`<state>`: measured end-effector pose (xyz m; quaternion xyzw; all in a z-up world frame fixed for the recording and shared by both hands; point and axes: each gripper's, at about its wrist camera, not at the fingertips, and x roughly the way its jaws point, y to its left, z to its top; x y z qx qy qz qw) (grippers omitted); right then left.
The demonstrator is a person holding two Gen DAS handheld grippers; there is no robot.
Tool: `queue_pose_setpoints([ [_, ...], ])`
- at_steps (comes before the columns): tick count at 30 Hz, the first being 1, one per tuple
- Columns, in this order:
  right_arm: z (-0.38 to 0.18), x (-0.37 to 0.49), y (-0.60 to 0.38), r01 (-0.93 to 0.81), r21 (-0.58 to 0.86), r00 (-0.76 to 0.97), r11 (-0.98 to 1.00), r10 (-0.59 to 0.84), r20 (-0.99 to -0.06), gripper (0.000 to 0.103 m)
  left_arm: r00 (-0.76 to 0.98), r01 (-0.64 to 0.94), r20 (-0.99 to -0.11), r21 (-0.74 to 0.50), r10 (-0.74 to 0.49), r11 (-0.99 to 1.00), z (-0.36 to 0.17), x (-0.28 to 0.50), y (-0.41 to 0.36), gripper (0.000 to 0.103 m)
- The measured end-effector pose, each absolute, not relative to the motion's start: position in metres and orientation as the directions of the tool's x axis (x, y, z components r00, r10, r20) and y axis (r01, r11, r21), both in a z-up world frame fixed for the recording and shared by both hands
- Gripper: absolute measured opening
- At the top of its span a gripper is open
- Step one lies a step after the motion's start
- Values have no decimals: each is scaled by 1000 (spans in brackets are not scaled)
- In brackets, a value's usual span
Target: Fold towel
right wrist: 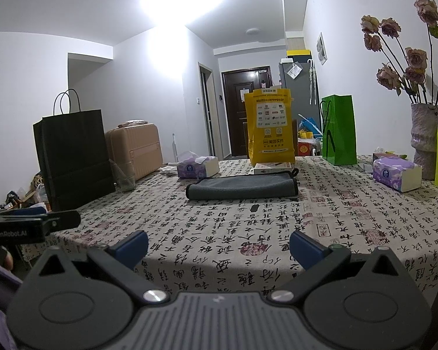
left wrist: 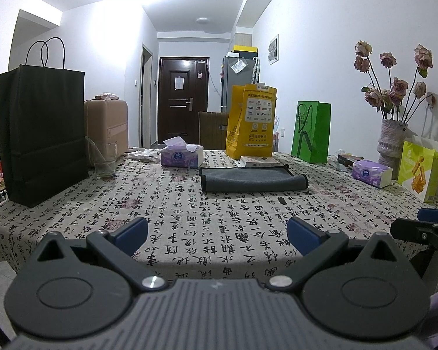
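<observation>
A dark grey towel (left wrist: 252,179) with black trim lies folded on the calligraphy-print tablecloth (left wrist: 189,213), past the table's middle; it also shows in the right wrist view (right wrist: 242,186). My left gripper (left wrist: 217,234) is open and empty, held at the table's near edge, well short of the towel. My right gripper (right wrist: 219,248) is open and empty, also at the near edge. The right gripper's side shows at the right of the left wrist view (left wrist: 423,227); the left gripper's side shows at the left of the right wrist view (right wrist: 29,224).
A black paper bag (left wrist: 43,134) and a glass (left wrist: 103,160) stand at the left. Tissue packs (left wrist: 182,156) (left wrist: 370,172), a yellow bag (left wrist: 251,121), a green bag (left wrist: 311,131), a flat box (left wrist: 260,161) and a vase of dried roses (left wrist: 389,143) ring the towel.
</observation>
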<state>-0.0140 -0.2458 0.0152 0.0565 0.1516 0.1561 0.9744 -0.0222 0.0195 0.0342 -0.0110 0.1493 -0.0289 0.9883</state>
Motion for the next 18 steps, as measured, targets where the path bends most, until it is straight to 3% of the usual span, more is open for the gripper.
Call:
queue_pose_setpoints([
  [18, 16, -13, -247, -286, 156, 906, 945, 320, -276, 103, 955, 56, -290, -27, -61, 998, 34, -22, 18, 103],
])
